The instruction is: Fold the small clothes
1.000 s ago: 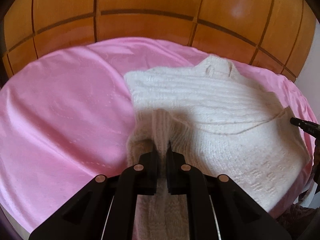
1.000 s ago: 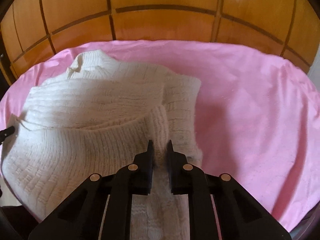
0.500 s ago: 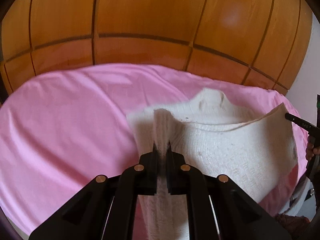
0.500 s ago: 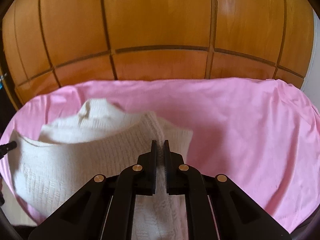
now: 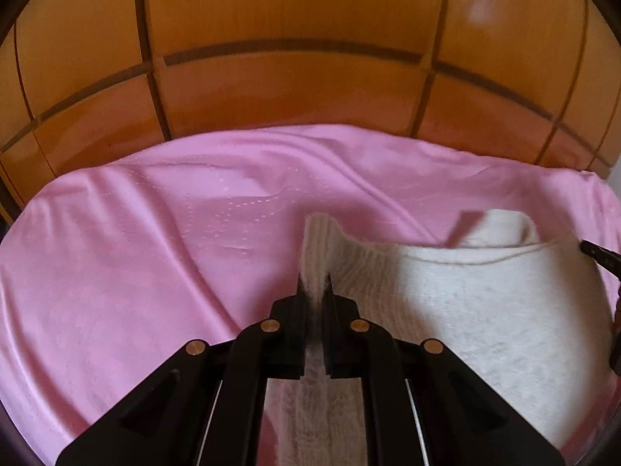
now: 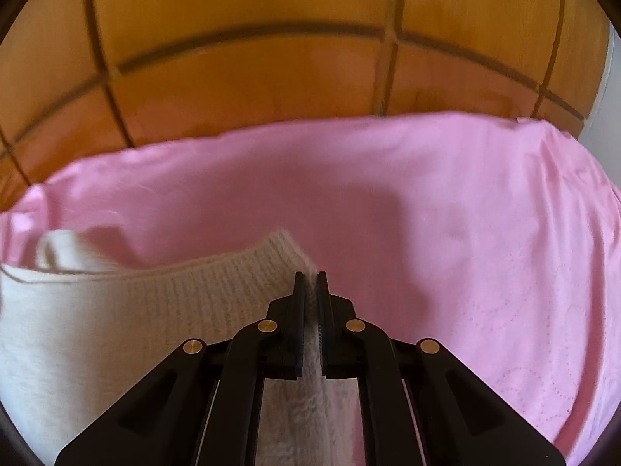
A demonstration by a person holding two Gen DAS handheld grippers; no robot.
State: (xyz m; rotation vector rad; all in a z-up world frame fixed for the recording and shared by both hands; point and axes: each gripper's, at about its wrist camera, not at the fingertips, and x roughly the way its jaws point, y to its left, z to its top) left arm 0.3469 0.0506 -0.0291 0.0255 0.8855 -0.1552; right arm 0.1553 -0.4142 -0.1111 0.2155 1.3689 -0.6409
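We held the cream ribbed-knit sweater [image 5: 485, 310] by its hem over the pink satin sheet [image 5: 136, 272], left claw [image 5: 314, 283] and right claw [image 6: 309, 281] each clamped on a corner; mid-fold, we judged; next, carry the hem onto the collar.

Cream knit sweater [image 5: 485, 310] hangs lifted, hem stretched above pink sheet [image 5: 155, 272].
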